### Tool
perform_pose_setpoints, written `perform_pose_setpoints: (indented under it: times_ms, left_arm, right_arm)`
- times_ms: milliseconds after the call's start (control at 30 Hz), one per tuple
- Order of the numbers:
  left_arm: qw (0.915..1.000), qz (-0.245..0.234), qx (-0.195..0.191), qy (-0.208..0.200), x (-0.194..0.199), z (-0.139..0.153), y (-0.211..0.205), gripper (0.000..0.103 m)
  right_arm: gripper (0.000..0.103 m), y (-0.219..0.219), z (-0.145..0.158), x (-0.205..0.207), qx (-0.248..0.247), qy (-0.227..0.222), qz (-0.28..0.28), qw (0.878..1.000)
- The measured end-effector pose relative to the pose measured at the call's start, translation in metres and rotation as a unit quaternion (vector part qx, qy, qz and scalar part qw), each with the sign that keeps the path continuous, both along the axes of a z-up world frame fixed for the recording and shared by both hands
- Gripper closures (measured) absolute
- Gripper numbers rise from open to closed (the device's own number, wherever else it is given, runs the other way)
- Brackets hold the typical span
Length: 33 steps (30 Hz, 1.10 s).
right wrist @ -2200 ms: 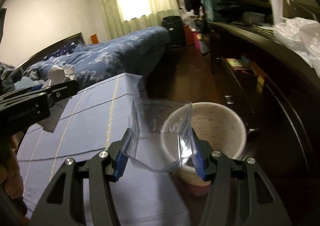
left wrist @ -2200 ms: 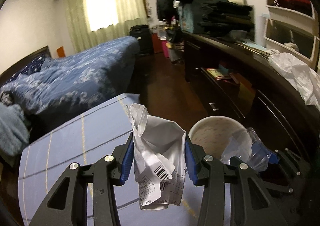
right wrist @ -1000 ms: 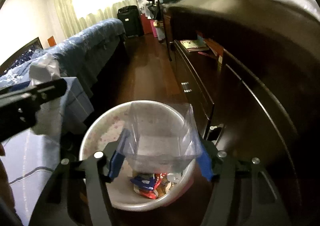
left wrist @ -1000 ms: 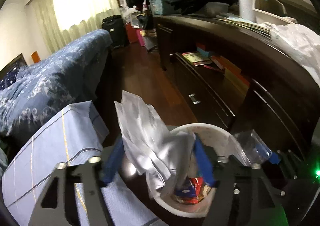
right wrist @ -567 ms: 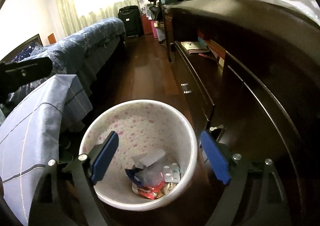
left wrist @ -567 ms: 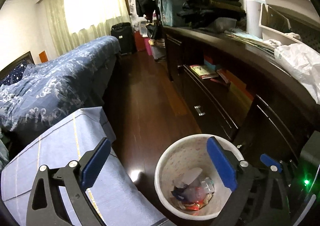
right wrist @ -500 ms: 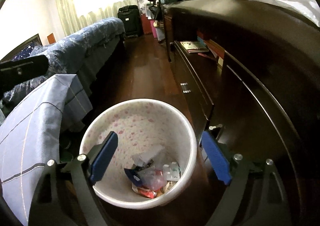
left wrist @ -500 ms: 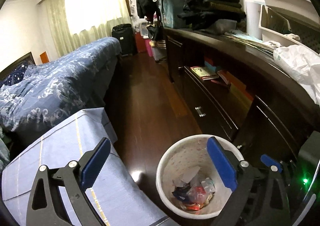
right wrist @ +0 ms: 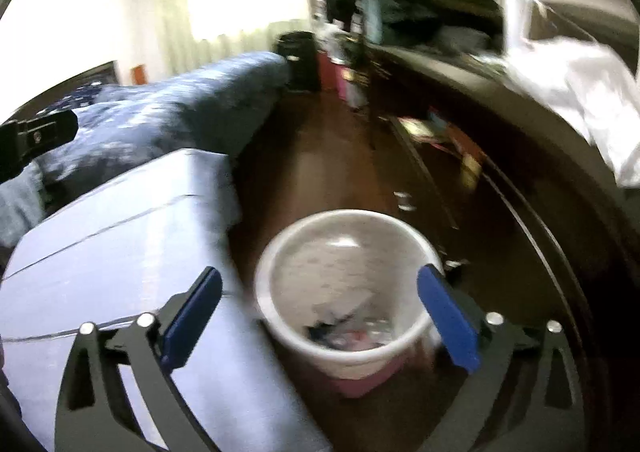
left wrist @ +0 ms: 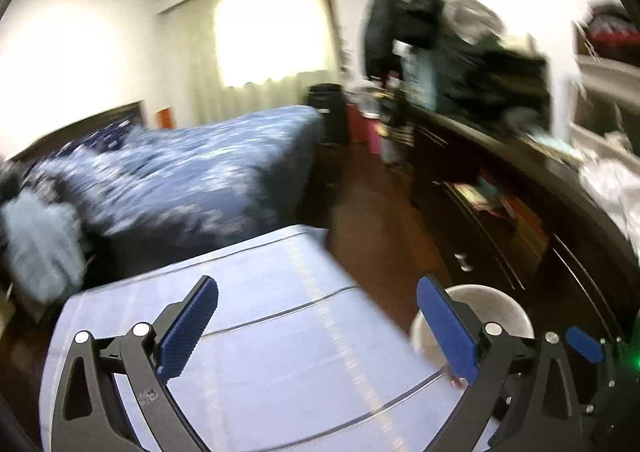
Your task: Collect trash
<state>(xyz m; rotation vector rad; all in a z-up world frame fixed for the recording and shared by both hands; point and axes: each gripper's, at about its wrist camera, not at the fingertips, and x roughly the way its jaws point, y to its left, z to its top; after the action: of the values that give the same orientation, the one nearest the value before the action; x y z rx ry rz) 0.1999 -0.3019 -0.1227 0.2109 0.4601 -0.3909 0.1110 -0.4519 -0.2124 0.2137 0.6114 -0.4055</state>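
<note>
We see both frames blurred; left gripper (left wrist: 318, 326) and right gripper (right wrist: 320, 318) have jaws opening, nothing between them; trash (right wrist: 348, 328) lies inside the white bin (right wrist: 280, 252), beside the blue-clothed table (right wrist: 120, 244).

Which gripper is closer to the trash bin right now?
Right. The right gripper, jaws opening and empty, looks down into the trash bin framed between its fingers. The left gripper, also opening and empty, sits over the blue cloth, with the bin off beside its right finger.
</note>
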Motion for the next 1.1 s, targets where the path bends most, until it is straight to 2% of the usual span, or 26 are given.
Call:
perform_pose_setpoints:
  times_ms: [233,367,533,633,700,833,967,1100]
  left_arm:
    - [0.9936,0.107,-0.035,-0.01,-0.033,0.027,0.117,0.004]
    - [0.9841,0.168,-0.052,-0.019,-0.057,0.043,0.176,0.004]
    - [0.9719,0.225,-0.058,-0.036,-0.088,0.056,0.228,0.004]
    - [0.9679,0.238,-0.073,-0.036,-0.102,0.059,0.248,0.004]
    - [0.962,0.255,-0.091,-0.034,-0.111,0.061,0.267,0.004]
    - [0.9561,0.268,-0.114,-0.035,-0.132,0.067,0.291,0.004]
    - [0.9499,0.287,-0.109,-0.057,-0.151,0.072,0.304,0.004]
    - [0.9482,0.292,-0.11,-0.061,-0.164,0.076,0.311,0.004]
  right_arm:
    - [0.004,0.094,0.042,-0.002,-0.01,-0.034,0.096,0.995]
    - [0.004,0.129,0.066,-0.006,-0.001,-0.054,0.127,0.99]
    - [0.003,0.167,0.092,-0.01,0.002,-0.064,0.155,0.986]
    - [0.003,0.192,0.103,-0.017,-0.006,-0.069,0.175,0.982]
    - [0.003,0.212,0.11,-0.026,-0.018,-0.077,0.185,0.98]
    - [0.003,0.239,0.119,-0.05,-0.048,-0.094,0.186,0.977]
    - [0.003,0.254,0.129,-0.077,-0.083,-0.118,0.17,0.975]
    - [0.003,0.253,0.137,-0.087,-0.09,-0.13,0.166,0.973]
